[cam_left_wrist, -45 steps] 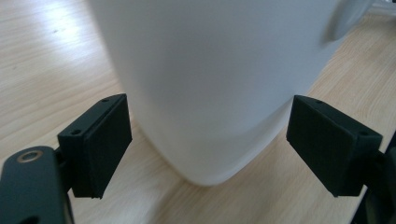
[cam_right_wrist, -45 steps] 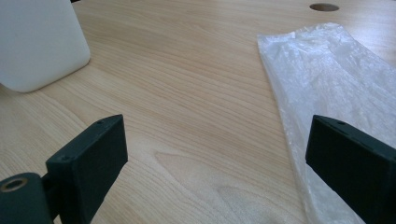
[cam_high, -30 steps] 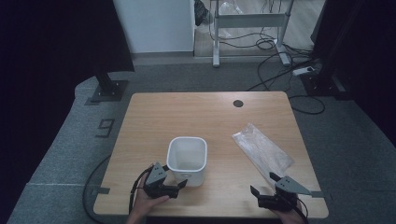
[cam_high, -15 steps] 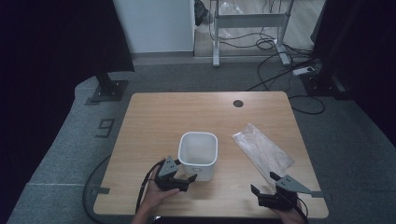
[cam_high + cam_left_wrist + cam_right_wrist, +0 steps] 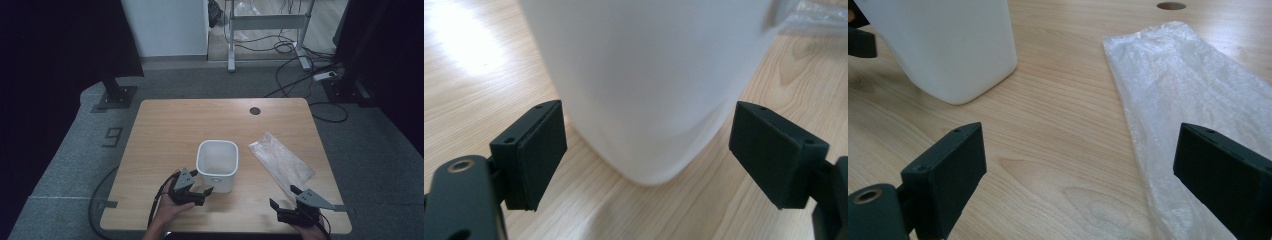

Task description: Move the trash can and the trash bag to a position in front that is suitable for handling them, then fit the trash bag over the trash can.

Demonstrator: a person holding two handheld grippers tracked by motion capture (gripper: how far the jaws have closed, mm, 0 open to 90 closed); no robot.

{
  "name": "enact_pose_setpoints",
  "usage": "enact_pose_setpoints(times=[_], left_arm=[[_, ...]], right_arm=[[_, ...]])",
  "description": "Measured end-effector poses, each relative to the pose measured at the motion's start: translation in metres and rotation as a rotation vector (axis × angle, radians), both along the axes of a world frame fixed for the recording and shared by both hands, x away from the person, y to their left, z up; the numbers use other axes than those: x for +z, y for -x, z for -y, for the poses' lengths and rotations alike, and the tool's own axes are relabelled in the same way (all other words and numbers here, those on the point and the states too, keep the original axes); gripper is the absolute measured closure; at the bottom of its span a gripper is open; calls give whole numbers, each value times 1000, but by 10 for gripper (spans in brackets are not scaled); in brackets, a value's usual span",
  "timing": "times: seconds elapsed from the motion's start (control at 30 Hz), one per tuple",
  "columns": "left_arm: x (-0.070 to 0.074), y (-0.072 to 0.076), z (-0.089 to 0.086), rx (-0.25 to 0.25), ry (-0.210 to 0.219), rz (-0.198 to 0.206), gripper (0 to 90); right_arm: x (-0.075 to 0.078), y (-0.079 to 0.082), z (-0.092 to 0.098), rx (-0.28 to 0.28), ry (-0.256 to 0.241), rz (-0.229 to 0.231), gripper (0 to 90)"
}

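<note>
My left tongs [image 5: 192,191] are spread wide, jaws either side of the tub's [image 5: 218,165] near corner without touching it; the left gripper view shows that gap plainly. My right tongs [image 5: 287,205] are also released, low over bare table [image 5: 165,130]. Its view shows the bag [image 5: 1188,95] lying flat just ahead, near the right jaw. From above, the tub stands mid-table, bag to its right, a cable hole [image 5: 255,110] beyond.

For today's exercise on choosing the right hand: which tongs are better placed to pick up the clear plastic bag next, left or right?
Right. The right tongs sit open at the near end of the plastic bag, which lies just ahead of them. The left tongs are open around a corner of the white bin, farther from the bag.
</note>
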State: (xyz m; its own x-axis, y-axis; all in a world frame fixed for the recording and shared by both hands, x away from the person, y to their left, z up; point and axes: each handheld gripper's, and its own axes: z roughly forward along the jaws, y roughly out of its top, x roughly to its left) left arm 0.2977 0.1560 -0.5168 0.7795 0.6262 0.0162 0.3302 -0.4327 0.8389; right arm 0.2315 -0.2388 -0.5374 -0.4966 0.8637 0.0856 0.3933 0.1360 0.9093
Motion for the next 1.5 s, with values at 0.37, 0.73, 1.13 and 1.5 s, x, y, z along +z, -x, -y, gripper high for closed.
enact_pose_setpoints(times=[0.37,0.73,1.13,1.5], left_arm=[[-7,7,-25,47,-16,-37,152],[-15,5,-31,75,-56,-50,157],[-18,4,-37,103,-74,-64,158],[-21,5,-34,100,-94,-71,158]], right_arm=[[14,-1,19,-45,3,21,90],[28,-30,32,-18,19,-15,93],[0,-53,37,-43,100,-135,139],[-16,-60,37,-70,188,-213,155]])
